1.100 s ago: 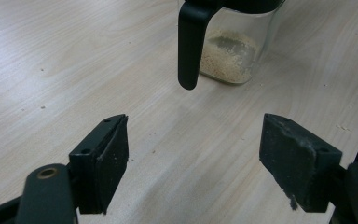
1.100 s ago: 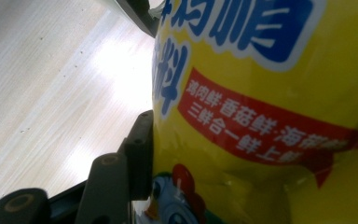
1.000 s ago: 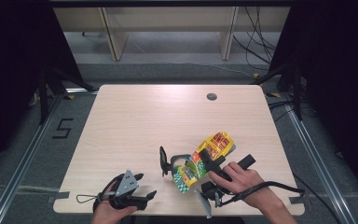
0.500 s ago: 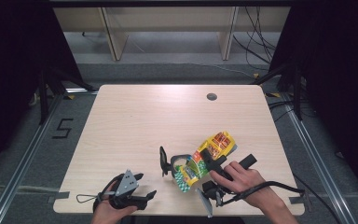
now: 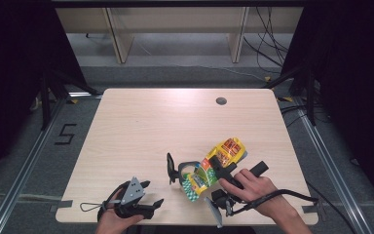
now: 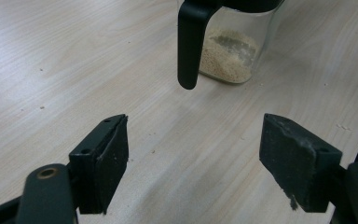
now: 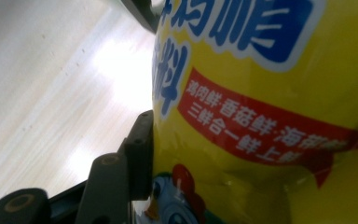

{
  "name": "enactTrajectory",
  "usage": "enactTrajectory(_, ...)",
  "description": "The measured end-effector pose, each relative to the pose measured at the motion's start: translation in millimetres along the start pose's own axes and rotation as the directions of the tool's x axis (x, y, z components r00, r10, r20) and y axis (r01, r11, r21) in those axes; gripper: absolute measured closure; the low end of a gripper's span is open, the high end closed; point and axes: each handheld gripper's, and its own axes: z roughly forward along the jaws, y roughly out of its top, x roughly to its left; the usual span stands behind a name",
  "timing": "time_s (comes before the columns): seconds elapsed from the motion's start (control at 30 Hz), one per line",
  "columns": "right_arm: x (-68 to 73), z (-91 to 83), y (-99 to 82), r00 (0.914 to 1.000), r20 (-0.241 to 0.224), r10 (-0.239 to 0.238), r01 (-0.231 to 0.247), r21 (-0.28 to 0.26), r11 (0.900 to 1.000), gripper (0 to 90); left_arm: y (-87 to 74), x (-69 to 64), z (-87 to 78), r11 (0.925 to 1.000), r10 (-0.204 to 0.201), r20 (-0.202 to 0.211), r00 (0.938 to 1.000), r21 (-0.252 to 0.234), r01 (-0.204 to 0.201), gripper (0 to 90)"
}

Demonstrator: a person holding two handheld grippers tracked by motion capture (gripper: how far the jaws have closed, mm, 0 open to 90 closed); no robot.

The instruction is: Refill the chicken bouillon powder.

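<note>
While your right gripper (image 5: 213,168) keeps its jaws clamped on the yellow seasoning bag (image 5: 213,168), hardly anything has shifted over the last second: the bag stays tilted, its lower end over the glass jar (image 5: 191,171). That looks like a slow pour into the jar, which already holds a little pale granule. Your left gripper (image 5: 148,195) waits with jaws spread wide, empty, just beside the jar on its handle side. Nothing else crowds the jar; only the table's (image 5: 141,122) small round hole (image 5: 221,101) lies well beyond it.
</note>
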Motion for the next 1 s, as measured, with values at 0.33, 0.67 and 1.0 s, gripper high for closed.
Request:
enactTrajectory(0.33,-1.9,0.1,-1.6,0.9998,0.009,-0.02,0.02,-0.006,0.9998,52.0,0.7,0.2,-0.3,1.0,-0.003,0.002,1.0,-0.001,0.003,23.5)
enactTrajectory(0.67,-0.9,-0.1,-4.4,0.9999,0.009,0.005,-0.005,0.006,1.0,51.9,0.8,-0.3,-0.5,0.9999,-0.012,0.004,0.9999,-0.007,0.012,23.5)
enactTrajectory(1.0,-1.0,1.2,-5.4,0.9999,0.004,-0.015,0.015,0.002,0.9999,52.0,0.4,0.1,-0.1,0.9999,0.007,0.0,1.0,-0.007,-0.007,23.5)
